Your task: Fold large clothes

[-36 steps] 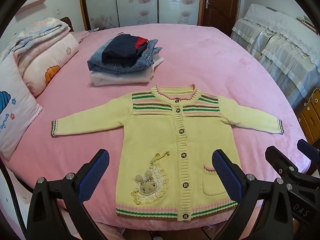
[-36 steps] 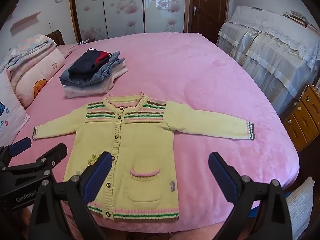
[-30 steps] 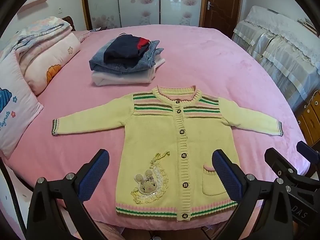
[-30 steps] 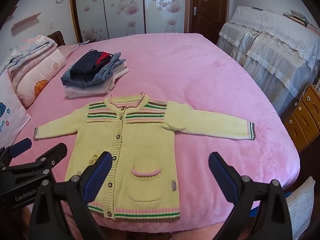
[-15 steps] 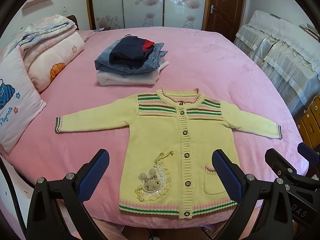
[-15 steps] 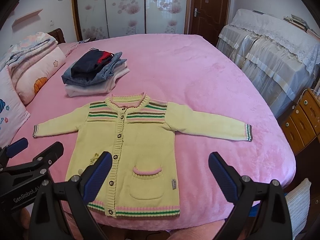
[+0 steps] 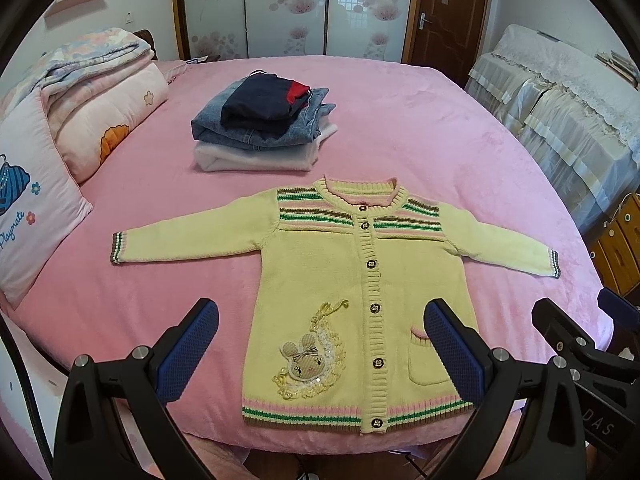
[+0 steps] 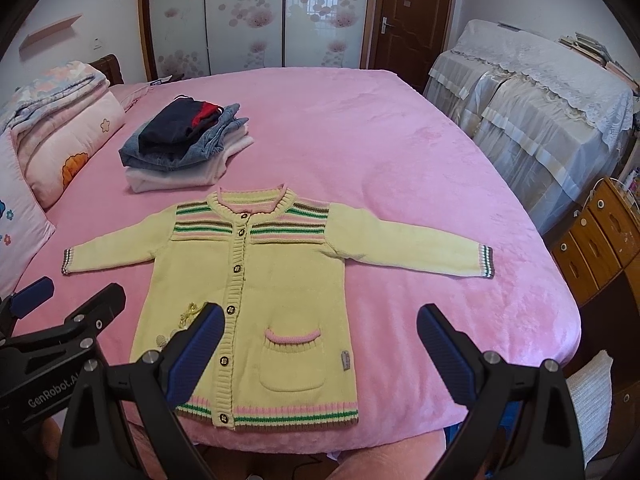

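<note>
The yellow sweater [image 7: 360, 280] is laid flat, sleeves out, on the near part of the bed [image 7: 440, 140], ready for folding. Both the left gripper [image 7: 320, 356] and the right gripper [image 8: 320, 356] are held wide apart above it, nothing gripped.

A cardigan [image 7: 360, 280] is spread flat near the front edge of the bed [image 7: 440, 140], with its sleeves stretched out to left and right and its hem toward the cameras. Behind its collar, a stack of folded clothes [image 7: 264, 128] is set on the bed, and pillows [image 7: 32, 216] with folded quilts [image 7: 100, 92] are piled along the left side. To the right of the bed, covered furniture [image 8: 540, 120] is placed, with a drawer cabinet [image 8: 600, 236] in front of it.
</note>
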Demonstrator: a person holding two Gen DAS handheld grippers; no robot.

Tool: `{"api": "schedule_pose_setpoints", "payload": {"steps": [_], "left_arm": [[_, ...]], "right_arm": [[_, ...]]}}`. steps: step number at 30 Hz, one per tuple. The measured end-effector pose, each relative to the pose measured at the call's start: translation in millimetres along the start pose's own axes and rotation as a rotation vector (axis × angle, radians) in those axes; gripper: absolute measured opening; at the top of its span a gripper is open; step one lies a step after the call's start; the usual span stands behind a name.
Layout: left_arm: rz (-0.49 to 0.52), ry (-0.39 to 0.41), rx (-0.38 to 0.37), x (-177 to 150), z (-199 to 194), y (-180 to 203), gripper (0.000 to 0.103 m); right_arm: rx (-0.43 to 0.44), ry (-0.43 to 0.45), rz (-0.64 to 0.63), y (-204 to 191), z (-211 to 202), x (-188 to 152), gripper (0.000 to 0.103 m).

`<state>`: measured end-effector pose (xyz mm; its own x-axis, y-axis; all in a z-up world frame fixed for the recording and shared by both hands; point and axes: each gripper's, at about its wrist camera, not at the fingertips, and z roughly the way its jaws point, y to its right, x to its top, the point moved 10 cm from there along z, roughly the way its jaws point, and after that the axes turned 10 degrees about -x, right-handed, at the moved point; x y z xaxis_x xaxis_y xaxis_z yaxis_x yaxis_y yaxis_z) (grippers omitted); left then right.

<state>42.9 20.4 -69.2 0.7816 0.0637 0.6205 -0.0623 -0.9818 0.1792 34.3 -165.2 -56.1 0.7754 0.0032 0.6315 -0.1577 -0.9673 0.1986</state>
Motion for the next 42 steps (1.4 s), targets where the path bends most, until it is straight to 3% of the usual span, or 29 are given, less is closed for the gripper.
{"api": "schedule_pose_setpoints", "payload": {"steps": [31,42], "left_arm": [[-0.005,-0.012,-0.004,-10.1,-4.8,-7.7,0.101],[-0.021,-0.021,-0.023,-9.5,3.0,0.8,0.101]], "right_arm": [[0.002,0.01,0.007,-6.2,-8.6,-4.4,0.098],[0.041,0.004,0.037,1.3,0.9,-5.6,0.097]]}}
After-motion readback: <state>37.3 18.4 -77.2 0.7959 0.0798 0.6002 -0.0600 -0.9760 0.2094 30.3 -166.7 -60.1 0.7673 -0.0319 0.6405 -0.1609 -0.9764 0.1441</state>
